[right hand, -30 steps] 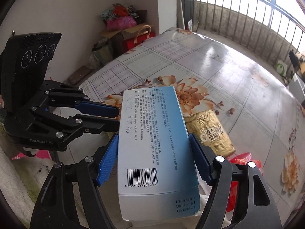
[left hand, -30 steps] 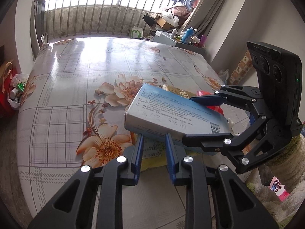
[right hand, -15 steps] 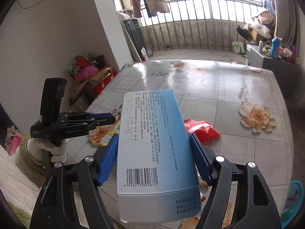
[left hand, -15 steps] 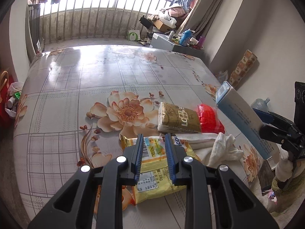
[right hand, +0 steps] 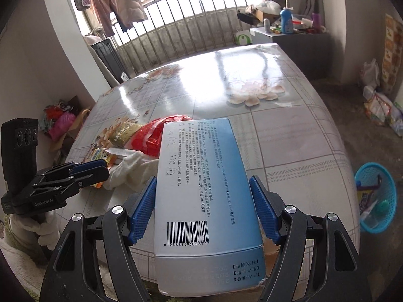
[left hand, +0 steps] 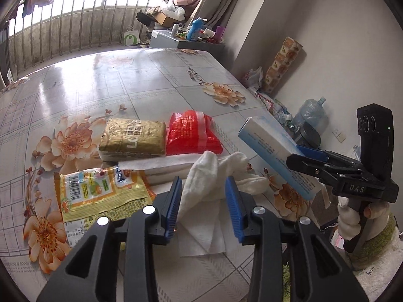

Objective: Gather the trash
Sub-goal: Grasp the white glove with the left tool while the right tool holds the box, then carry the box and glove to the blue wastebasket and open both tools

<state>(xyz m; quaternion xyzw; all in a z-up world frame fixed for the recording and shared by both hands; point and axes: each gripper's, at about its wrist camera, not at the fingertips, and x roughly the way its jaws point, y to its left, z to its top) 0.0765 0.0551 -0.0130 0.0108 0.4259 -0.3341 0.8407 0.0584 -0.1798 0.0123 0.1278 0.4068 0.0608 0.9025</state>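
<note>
Box (right hand: 201,196) made of card sits tight between the two blue pads of the right gripper (right hand: 202,206), with its long sides pressed by them. It looks light and stiff, but the walls could dent if squeezed hard, so the middle of the long sides is a good place to hold.

The left gripper (left hand: 204,206) has its fingers partly open, and they have just been opening. A soft white cloth (left hand: 214,176) pokes up between them, but the pads do not press it. It would squash easily (grab a thick bunch). Just past the fingers lie a yellow wrapper (left hand: 100,191), a gold packet (left hand: 132,137) and a red bag (left hand: 192,133) on the table (left hand: 126,75).

A second ago the left fingers were close together next to the box. Now they point at the cloth, and the box is off to their right, above the table edge. A blue basket (right hand: 376,197) on the floor has come into the right camera's view.
</note>
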